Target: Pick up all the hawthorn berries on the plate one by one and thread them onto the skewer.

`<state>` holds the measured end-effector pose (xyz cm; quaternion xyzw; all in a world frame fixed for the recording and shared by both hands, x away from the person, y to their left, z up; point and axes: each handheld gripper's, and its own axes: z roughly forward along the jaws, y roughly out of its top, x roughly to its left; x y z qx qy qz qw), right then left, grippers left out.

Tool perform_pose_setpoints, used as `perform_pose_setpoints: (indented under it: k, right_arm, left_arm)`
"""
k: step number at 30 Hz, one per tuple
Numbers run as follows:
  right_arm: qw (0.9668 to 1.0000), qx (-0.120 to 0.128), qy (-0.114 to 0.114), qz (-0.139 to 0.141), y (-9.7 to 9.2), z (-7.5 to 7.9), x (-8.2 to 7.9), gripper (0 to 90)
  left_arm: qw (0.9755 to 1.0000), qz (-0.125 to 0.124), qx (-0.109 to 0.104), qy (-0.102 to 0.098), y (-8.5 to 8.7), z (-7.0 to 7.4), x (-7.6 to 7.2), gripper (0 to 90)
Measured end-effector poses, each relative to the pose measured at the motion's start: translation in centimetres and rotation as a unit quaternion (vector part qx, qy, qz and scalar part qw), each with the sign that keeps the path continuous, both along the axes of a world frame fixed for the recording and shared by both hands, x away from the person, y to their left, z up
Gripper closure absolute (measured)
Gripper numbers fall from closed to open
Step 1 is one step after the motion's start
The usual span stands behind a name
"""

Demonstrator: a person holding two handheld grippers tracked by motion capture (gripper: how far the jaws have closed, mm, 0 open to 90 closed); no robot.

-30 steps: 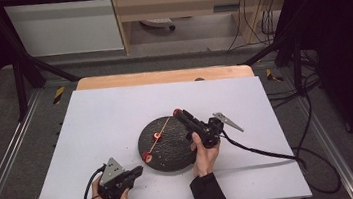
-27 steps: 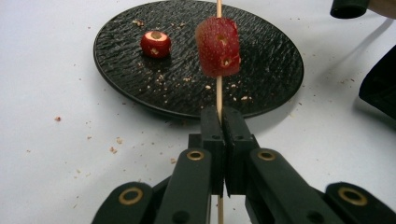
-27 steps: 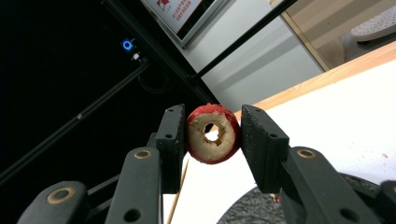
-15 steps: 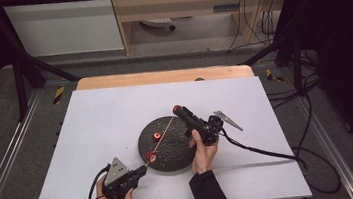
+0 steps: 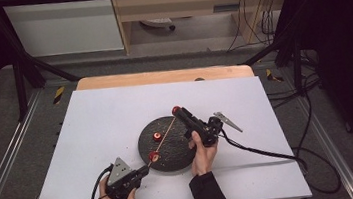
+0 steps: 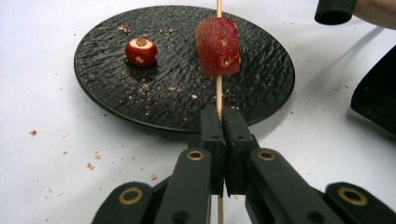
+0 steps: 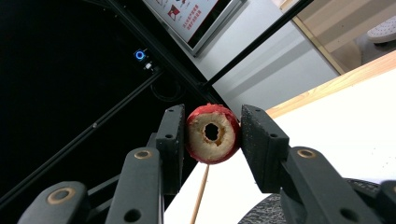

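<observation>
The step in hand looks like threading cored red fruits onto a wooden skewer, with the second fruit about to go on.

At the left, the left gripper [image 5: 145,169] is clamped on the near end of the skewer [image 6: 218,95], its two jaws pressed together with the thin stick pinched between them. Just ahead of those jaws one fruit [image 6: 218,46] is already spiked on the stick, hanging over the near part of the black plate [image 6: 112,98]. It is dark red, roughly barrel-shaped, with small pale pits in its skin. Farther ahead and to the left of the jaws, a loose fruit [image 6: 140,51] sits on the plate with its cored hole up, crumbs scattered around it.

To the right, the right gripper [image 7: 212,133] is clamped on another fruit [image 7: 213,133], one pad on each side. Its cut face shows pale flesh, a red rim and a round bored hole. The skewer's far end [image 7: 201,193] lies just below that fruit, not yet in the hole.

The next move, as I judge it, calls for lining the hole up with the tip and pushing the fruit along the stick toward the first one, while the left jaws hold the stick steady.
</observation>
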<state>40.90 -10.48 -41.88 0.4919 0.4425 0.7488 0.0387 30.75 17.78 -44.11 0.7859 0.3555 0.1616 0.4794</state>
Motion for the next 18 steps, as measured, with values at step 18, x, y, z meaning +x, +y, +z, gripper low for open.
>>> perform_pose_setpoints:
  k: [18]
  right_arm:
    - [0.9999,0.000,0.003,0.013,0.1,-0.1,-0.2,61.9]
  left_arm:
    - [0.9997,0.016,-0.019,-0.005,-2.0,0.4,0.4,88.2]
